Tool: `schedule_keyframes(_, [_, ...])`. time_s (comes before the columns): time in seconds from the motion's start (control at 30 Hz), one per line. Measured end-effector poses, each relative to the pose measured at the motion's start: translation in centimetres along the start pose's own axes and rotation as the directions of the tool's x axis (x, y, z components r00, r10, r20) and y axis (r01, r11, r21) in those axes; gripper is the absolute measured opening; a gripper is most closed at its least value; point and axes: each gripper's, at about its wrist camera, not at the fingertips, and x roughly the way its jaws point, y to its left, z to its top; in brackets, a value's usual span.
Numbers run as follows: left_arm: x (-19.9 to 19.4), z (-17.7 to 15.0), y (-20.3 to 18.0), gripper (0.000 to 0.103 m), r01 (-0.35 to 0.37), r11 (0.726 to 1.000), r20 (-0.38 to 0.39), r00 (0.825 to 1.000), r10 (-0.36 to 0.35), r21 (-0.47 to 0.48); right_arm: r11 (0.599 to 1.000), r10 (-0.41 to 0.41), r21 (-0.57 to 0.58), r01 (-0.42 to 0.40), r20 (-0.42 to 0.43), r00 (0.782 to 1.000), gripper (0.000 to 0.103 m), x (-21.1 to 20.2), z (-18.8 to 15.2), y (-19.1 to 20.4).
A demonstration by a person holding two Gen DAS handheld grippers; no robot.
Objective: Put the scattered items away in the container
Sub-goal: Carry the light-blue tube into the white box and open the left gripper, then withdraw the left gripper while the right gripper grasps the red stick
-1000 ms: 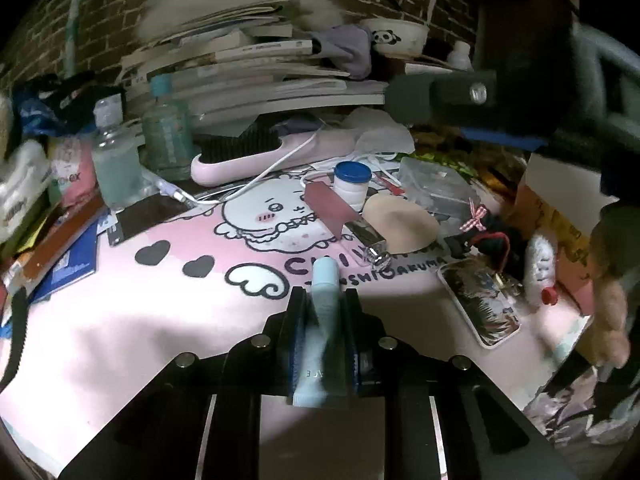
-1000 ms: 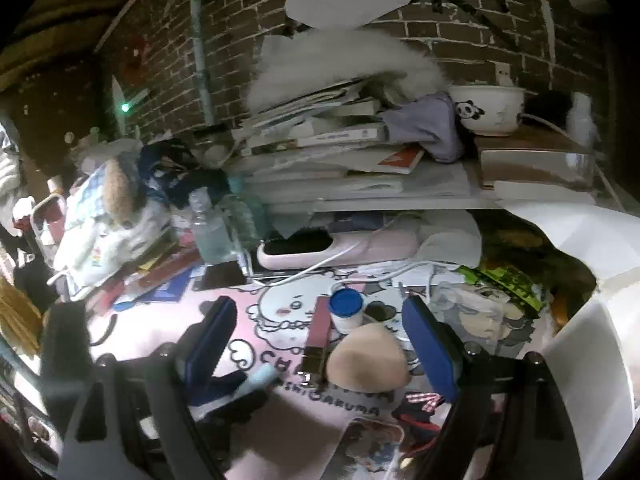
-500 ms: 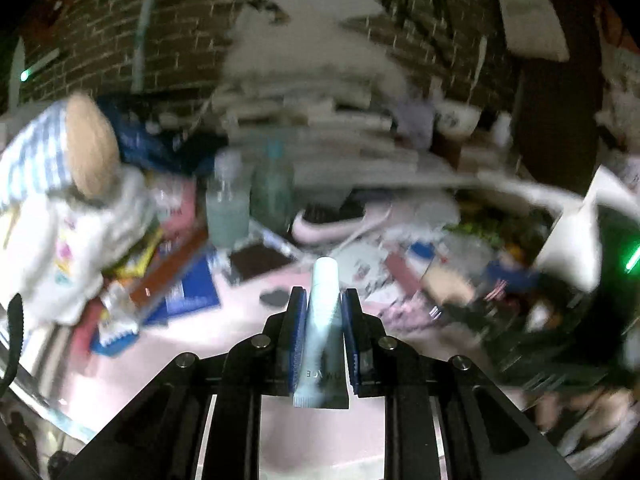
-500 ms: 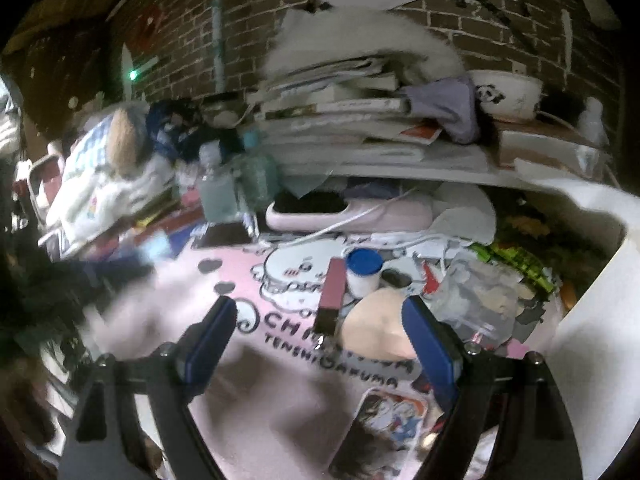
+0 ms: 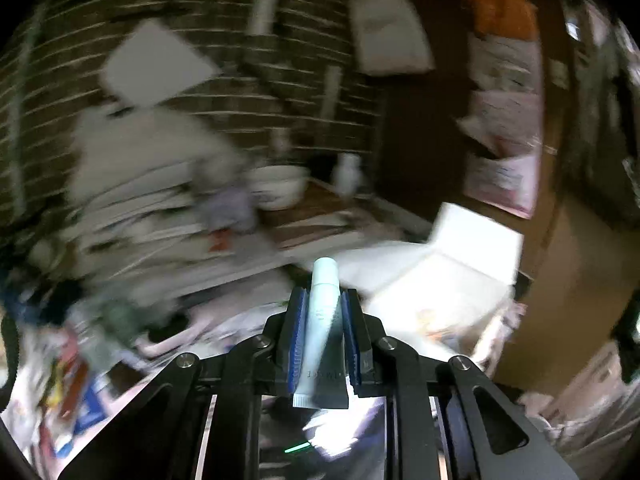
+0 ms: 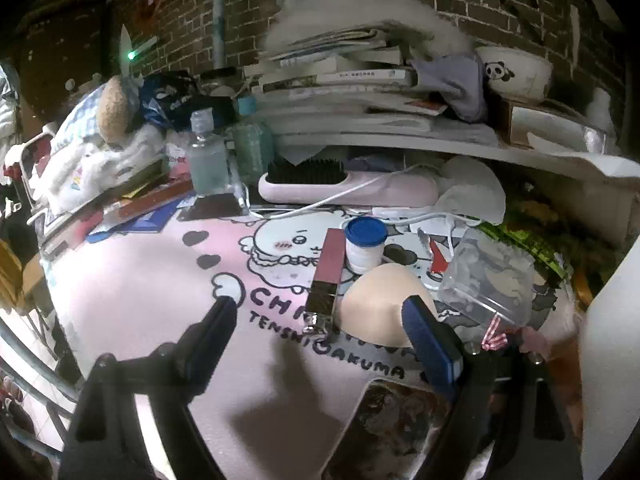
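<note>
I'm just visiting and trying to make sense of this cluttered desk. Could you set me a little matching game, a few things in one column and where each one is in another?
Things:
1. pale blue tube
2. beige sponge
3. panda bowl
4. hairbrush

Places:
A. up on the shelf, beside the stacked books
B. clamped between the pads of the left gripper
C. on the pink mat, ahead of the open right gripper
D. lying along the back edge of the mat, under the shelf

Pairs: 1-B, 2-C, 3-A, 4-D
</note>
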Motion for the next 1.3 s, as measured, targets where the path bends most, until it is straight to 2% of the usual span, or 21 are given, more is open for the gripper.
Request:
schedule_keyframes(0.1, [3.1,1.3,-3.9,0.013,0.083,0.994,-0.046,0.996,-0.080,0.065,1.000,0.022,0.005,-0.022,-0.011,1.000,0.083,0.3,-0.1,-0.1])
schedule_keyframes(0.17, [5.5,1.9,-6.5,0.013,0.151,0.985,-0.096,0.985,-0.142,0.090,1.000,0.028,-0.004,-0.028,-0.004,1.000,0.083,0.2,-0.1,0.0])
schedule_keyframes(0.23, [7.6,1.9,-8.6,0.013,0.184,0.976,-0.150,0.975,-0.167,0.113,0.999,0.036,-0.012,-0.036,-0.002,0.999,0.083,0.1,-0.2,0.1])
schedule_keyframes(0.33, [11.1,1.3,-11.0,0.013,0.195,0.971,-0.246,0.956,-0.157,0.137,0.999,0.051,-0.013,-0.051,-0.003,0.999,0.083,0.1,-0.3,0.1])
schedule_keyframes(0.47, [14.8,0.4,-12.2,0.013,0.185,0.974,-0.349,0.928,-0.130,0.127,0.998,0.068,-0.007,-0.068,0.003,0.998,0.083,0.0,-0.3,0.0])
schedule_keyframes(0.57, [15.8,-0.2,-12.7,0.013,0.181,0.975,-0.394,0.912,-0.116,0.132,0.997,0.082,0.003,-0.082,0.003,0.997,0.083,-0.1,-0.3,-0.3])
schedule_keyframes(0.67, [15.9,-0.6,-12.7,0.014,0.185,0.973,-0.413,0.904,-0.113,0.139,0.995,0.094,0.016,-0.094,0.003,0.996,0.083,-0.1,-0.3,-0.5])
schedule_keyframes(0.7, [15.9,-0.6,-12.7,0.017,0.184,0.973,-0.415,0.903,-0.111,0.140,0.995,0.096,0.020,-0.096,0.003,0.995,0.083,-0.1,-0.3,-0.5])
schedule_keyframes(0.73, [15.8,-0.7,-12.7,0.021,0.182,0.973,-0.415,0.903,-0.110,0.139,0.995,0.097,0.021,-0.097,0.002,0.995,0.083,-0.1,-0.3,-0.5])
schedule_keyframes(0.8, [15.7,-0.7,-12.7,0.036,0.181,0.973,-0.413,0.904,-0.109,0.141,0.995,0.096,0.020,-0.096,0.002,0.995,0.083,-0.1,-0.2,-0.5])
schedule_keyframes(0.87, [15.5,-0.6,-12.7,0.043,0.177,0.973,-0.407,0.907,-0.103,0.147,0.996,0.093,0.015,-0.093,0.003,0.996,0.083,0.0,-0.3,-0.5])
schedule_keyframes(0.93, [15.2,-0.5,-12.5,0.056,0.169,0.974,-0.391,0.915,-0.098,0.150,0.996,0.090,0.012,-0.090,0.008,0.996,0.083,-0.1,-0.3,-0.5])
schedule_keyframes(1.0, [14.2,-0.3,-12.0,0.075,0.167,0.976,-0.356,0.928,-0.108,0.140,0.996,0.090,0.016,-0.090,0.017,0.996,0.083,-0.3,-0.3,-0.6])
schedule_keyframes(1.1, [11.2,0.2,-11.0,0.089,0.161,0.981,-0.271,0.954,-0.125,0.112,0.995,0.095,0.031,-0.095,0.023,0.995,0.083,-0.4,-0.3,-0.9])
schedule_keyframes(1.17, [8.8,0.3,-9.9,0.095,0.154,0.983,-0.214,0.968,-0.131,0.098,0.995,0.094,0.040,-0.096,0.029,0.995,0.083,-0.6,-0.4,-1.3])
schedule_keyframes(1.27, [4.6,-0.1,-7.4,0.096,0.120,0.991,-0.123,0.986,-0.112,0.059,0.994,0.094,0.046,-0.095,0.028,0.995,0.083,-0.8,-0.4,-1.7])
schedule_keyframes(1.3, [3.4,-0.4,-6.5,0.100,0.097,0.994,-0.099,0.991,-0.093,0.043,0.994,0.095,0.047,-0.096,0.026,0.995,0.083,-0.9,-0.4,-1.8])
